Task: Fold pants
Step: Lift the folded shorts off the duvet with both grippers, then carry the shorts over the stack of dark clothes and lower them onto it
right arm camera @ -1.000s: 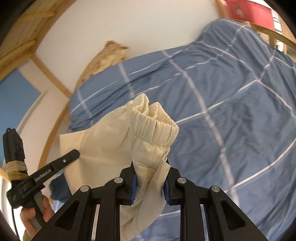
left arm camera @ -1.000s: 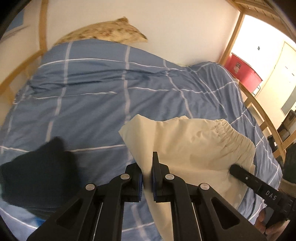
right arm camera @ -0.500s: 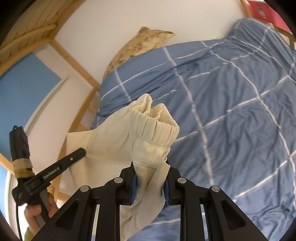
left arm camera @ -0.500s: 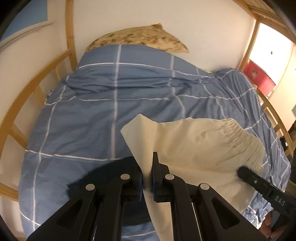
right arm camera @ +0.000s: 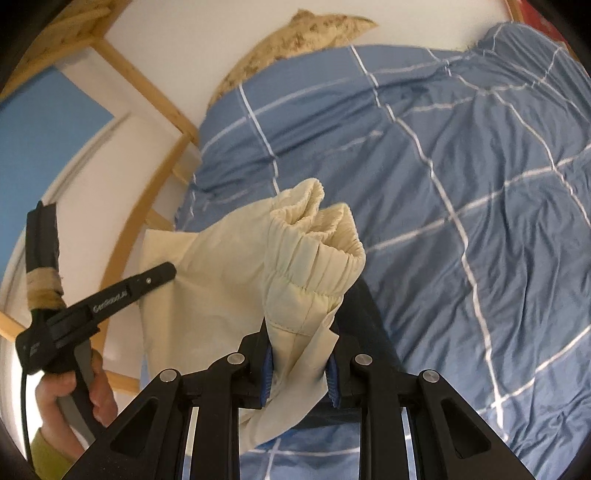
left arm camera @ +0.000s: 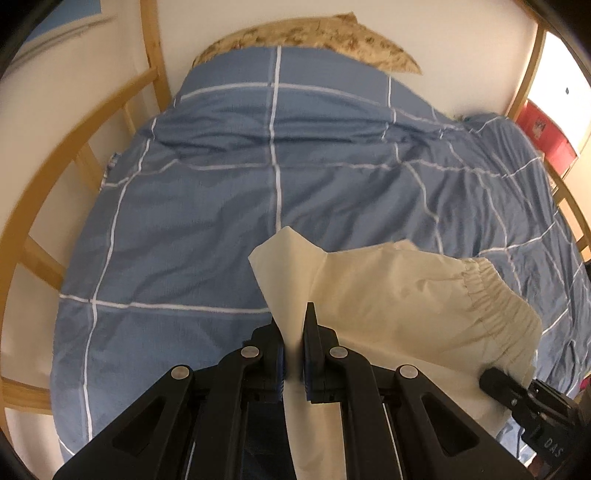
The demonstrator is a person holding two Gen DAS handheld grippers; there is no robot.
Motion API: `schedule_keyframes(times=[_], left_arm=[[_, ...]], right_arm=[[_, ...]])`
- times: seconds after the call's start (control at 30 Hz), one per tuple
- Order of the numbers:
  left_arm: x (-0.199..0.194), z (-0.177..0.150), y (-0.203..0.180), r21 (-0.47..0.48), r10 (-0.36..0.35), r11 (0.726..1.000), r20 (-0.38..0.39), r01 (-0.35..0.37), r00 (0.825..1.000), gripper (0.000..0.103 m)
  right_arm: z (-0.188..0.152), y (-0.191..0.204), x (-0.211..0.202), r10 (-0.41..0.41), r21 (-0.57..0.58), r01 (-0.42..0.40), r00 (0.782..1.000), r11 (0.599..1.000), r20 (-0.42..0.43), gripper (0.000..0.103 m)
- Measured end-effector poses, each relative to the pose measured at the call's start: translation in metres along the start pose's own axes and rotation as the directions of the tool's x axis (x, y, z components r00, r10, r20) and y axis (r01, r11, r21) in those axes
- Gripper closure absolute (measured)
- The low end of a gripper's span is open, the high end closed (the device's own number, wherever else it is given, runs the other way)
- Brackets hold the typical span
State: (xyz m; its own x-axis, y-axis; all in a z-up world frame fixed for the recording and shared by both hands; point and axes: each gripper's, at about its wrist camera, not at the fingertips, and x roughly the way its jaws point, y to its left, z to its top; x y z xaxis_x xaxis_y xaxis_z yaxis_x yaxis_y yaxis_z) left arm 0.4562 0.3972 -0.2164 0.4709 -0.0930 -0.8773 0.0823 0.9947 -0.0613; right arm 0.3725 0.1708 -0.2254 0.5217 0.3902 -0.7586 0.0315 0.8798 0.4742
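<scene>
we hold the cream-coloured cotton pants with a gathered elastic waistband (left arm camera: 399, 295) up off the bed, stretched between our two tools. our left gripper (left arm camera: 293, 354) has its jaws pinched almost together on a thin flat edge of the fabric, which pokes up in a point past the fingertips. our right gripper (right arm camera: 299, 363) is clamped on a thicker bunch just below the waistband, jaws narrow but held apart by the cloth, and the waistband stands up above them in two rounded folds. in the right wrist view our left hand (right arm camera: 74, 391) wraps the other tool's handle, a yellow-green sleeve at the wrist. under the pants lies the blue duvet with a white grid pattern (left arm camera: 229, 206), creased, with a mottled tan pillow (left arm camera: 317, 35) at its far end against the white wall. a pale wooden bed rail (left arm camera: 74, 147) curves along the left side. a dark garment (right arm camera: 364, 317) lies on the duvet beneath the pants.
</scene>
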Motion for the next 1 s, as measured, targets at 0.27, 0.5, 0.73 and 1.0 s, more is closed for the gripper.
schedule_keyframes(times=[0.27, 0.5, 0.73, 1.0], left_arm=[[0.015, -0.007, 0.001, -0.001, 0.02, 1.0, -0.036, -0.02, 0.999, 0.093], [0.011, -0.009, 0.003, 0.037, 0.139, 0.99, -0.001, -0.139, 0.99, 0.084], [0.002, -0.015, 0.006, 0.018, 0.138, 0.99, 0.012, -0.138, 0.99, 0.067], [0.001, -0.039, 0.014, -0.027, 0.114, 0.993, -0.009, -0.114, 0.993, 0.064]], right_arm=[[-0.016, -0.012, 0.002, -0.182, 0.095, 0.191, 0.979, 0.977, -0.091, 0.046], [-0.012, -0.021, -0.019, -0.36, 0.076, 0.364, 0.931, 0.928, -0.065, 0.044], [-0.001, -0.016, -0.023, -0.257, 0.057, 0.256, 0.966, 0.965, 0.009, 0.044], [-0.004, -0.011, -0.016, -0.208, 0.028, 0.207, 0.978, 0.978, 0.024, 0.044]])
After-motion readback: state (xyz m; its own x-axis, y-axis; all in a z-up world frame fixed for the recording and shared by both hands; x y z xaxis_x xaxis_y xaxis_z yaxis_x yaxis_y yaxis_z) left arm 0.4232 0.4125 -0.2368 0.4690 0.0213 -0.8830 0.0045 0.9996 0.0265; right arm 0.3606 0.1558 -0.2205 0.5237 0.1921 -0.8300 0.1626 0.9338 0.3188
